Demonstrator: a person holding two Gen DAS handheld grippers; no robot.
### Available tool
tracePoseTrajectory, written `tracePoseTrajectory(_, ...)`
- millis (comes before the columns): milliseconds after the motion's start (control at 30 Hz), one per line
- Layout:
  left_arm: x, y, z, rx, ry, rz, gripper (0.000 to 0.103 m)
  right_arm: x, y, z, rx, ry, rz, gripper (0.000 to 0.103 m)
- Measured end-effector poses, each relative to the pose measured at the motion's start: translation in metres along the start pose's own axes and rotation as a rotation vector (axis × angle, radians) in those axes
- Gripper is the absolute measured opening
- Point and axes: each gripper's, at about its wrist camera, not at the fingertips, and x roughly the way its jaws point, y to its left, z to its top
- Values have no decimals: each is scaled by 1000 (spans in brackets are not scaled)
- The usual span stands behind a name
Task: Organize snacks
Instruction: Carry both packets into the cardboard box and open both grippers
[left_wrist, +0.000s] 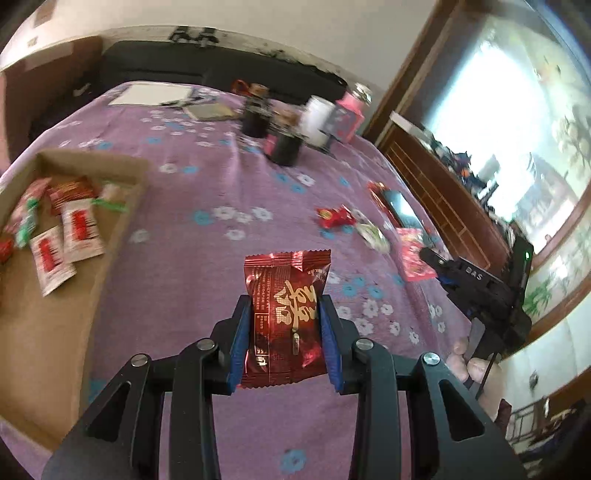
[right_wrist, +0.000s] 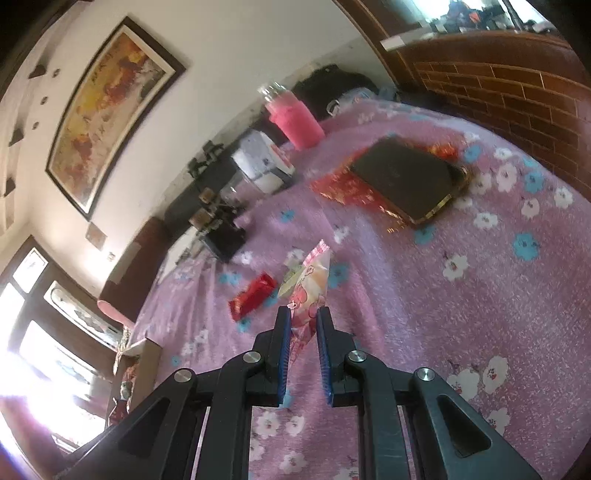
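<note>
My left gripper (left_wrist: 286, 306) is shut on a dark red foil snack packet (left_wrist: 286, 314) and holds it above the purple flowered cloth (left_wrist: 207, 266). A cardboard box (left_wrist: 55, 332) lies at the left with several red-and-white snack packets (left_wrist: 79, 230) inside. My right gripper (right_wrist: 303, 315) is shut on a pink and white snack packet (right_wrist: 310, 288), held above the cloth. It shows at the right edge of the left wrist view (left_wrist: 436, 264). A red candy (right_wrist: 253, 295) and a greenish wrapper (right_wrist: 291, 282) lie on the cloth just beyond it; they also show in the left wrist view (left_wrist: 334, 216).
A dark phone (right_wrist: 410, 181) lies on a red packet (right_wrist: 343, 190) at the far right of the cloth. Jars and a pink bottle (right_wrist: 295, 118) stand along the far edge, with dark jars (left_wrist: 284, 144) nearby. A wooden cabinet (right_wrist: 498, 81) borders the right side.
</note>
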Motion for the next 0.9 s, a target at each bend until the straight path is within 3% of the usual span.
tracePoseTrajectory(233,-43,70,-9,-117,-60,59,33,-22,7,-7,51,6,97,15)
tracePoseTrajectory(367,-55,107,-14,-187,-76,81,33,-30,31,-17,7,32,118,14)
tracePoseTrajectory(633,-84,170,-25,-310,-132,156,33,-17,116,-44,-132,138,224,14)
tracePoseTrajectory(900,-89,206,-32,-324,-107,268,33,22,213,-94,-271,332,360,14)
